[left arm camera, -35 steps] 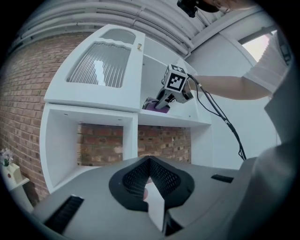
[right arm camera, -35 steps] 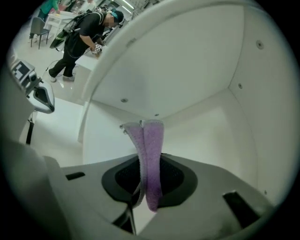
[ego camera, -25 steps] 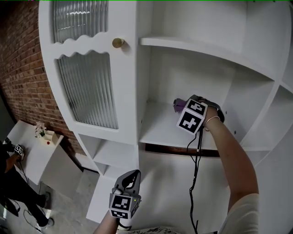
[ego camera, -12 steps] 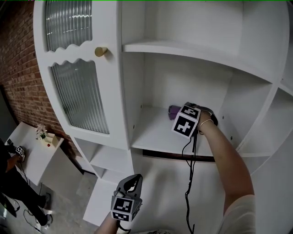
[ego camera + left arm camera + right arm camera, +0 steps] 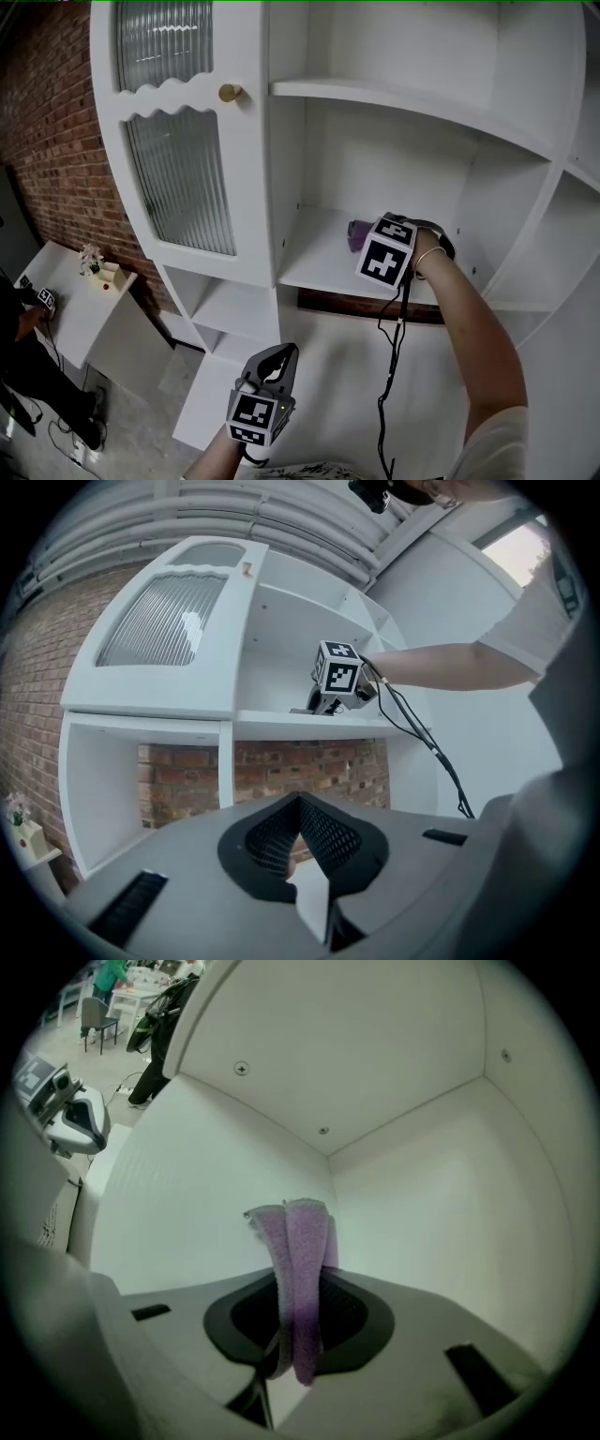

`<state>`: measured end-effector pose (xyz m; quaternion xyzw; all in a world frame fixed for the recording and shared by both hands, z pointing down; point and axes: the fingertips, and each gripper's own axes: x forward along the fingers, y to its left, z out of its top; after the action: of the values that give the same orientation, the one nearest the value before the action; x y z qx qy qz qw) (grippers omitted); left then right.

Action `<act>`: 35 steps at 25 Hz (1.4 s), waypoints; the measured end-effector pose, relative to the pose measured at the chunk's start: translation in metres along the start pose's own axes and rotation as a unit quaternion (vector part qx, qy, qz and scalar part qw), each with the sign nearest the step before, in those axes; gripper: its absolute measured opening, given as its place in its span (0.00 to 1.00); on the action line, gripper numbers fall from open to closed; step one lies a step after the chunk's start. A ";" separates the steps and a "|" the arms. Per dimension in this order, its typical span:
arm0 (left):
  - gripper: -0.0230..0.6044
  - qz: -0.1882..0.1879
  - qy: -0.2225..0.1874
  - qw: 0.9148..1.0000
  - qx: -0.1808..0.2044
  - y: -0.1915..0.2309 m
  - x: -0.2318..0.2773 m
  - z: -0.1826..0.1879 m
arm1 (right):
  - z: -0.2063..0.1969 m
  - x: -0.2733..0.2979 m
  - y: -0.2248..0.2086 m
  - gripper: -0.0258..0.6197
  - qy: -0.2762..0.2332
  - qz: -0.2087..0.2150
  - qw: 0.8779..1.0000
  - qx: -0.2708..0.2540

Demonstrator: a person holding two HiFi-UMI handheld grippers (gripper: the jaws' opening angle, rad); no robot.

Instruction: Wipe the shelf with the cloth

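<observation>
Lowest and nearest in the head view, the left gripper (image 5: 278,355) hangs in front of the white cabinet's lower part, well below the open shelf. Its own view shows the jaws together with nothing between them (image 5: 296,799), aimed up at the cabinet.

Above it, the person's right forearm (image 5: 469,328) reaches up and into the open compartment, with a black cable (image 5: 394,366) dangling from the gripper past the edge of the shelf (image 5: 323,267). The right gripper (image 5: 367,234) is inside that compartment, low over the shelf board and towards its back. Its jaws are clamped on the cloth (image 5: 357,231), a folded purple cloth. In the right gripper view the cloth (image 5: 300,1269) stands out of the closed jaws in several folds, pointing at the white inner corner of the compartment. The left gripper view shows that gripper just above the shelf board (image 5: 281,726), but whether the cloth presses on the board cannot be told.

To the left of the compartment is a cabinet door (image 5: 183,178) with ribbed glass and a brass knob (image 5: 230,92). Beyond the cabinet runs a brick wall (image 5: 47,141). Far down at the left stands a small white desk (image 5: 66,309) with a little flower pot (image 5: 91,261), and part of another person (image 5: 19,323) is beside it.
</observation>
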<state>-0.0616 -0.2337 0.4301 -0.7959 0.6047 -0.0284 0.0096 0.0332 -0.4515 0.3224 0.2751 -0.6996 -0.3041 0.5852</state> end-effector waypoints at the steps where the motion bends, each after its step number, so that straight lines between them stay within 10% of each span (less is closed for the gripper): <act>1: 0.06 -0.003 -0.002 1.000 0.001 -0.002 -0.002 0.002 | 0.001 -0.005 0.004 0.16 0.000 0.001 1.000 -0.002; 26: 0.06 -0.102 -0.013 0.995 -0.009 -0.051 -0.043 0.007 | -0.010 -0.105 0.093 0.16 0.001 0.044 0.999 0.002; 35: 0.06 -0.134 -0.029 0.991 0.000 -0.072 -0.028 0.013 | -0.027 -0.127 0.050 0.16 -0.012 -0.034 0.999 0.020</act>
<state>0.0009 -0.1878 0.4199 -0.8704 0.4918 -0.0062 0.0233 0.0796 -0.3273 0.2808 0.3064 -0.7031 -0.3129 0.5603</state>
